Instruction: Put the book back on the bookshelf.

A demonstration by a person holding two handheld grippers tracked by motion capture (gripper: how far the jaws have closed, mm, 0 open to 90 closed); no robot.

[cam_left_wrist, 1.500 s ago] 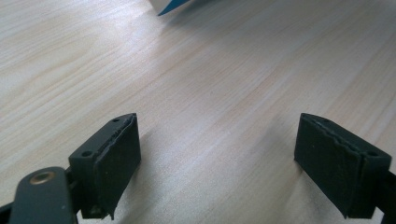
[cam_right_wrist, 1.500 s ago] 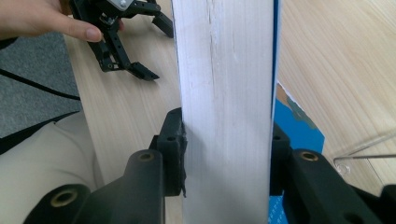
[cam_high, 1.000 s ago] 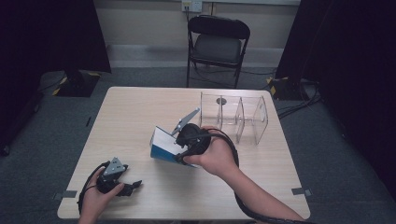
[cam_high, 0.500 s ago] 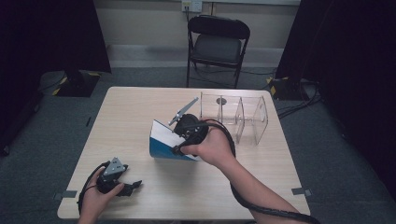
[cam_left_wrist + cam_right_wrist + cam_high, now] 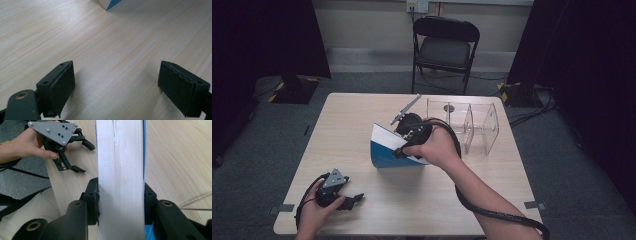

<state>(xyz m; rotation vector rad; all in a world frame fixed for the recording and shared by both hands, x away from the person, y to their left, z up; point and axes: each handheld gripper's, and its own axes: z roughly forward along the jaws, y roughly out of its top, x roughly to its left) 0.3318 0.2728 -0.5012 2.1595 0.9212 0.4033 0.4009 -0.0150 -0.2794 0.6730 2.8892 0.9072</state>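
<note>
Book [image 5: 384, 150] sits clamped in the right hand-held gripper [image 5: 404, 135] at mid-frame, now nearer the clear rack [image 5: 472, 125] at upper right than a second ago, likely bound for a slot. Left hand-held gripper [image 5: 349, 197] rests wide open and empty at the table's [image 5: 337, 120] lower left.

The tabletop [image 5: 362, 125] is pale wood-grain laminate, smooth with a soft sheen. The box [image 5: 121, 170] looks like matt white cardboard, blue on one face. The rack [image 5: 472, 125] is clear glossy plastic. The right tool [image 5: 120, 195] has matt black jaws.
</note>
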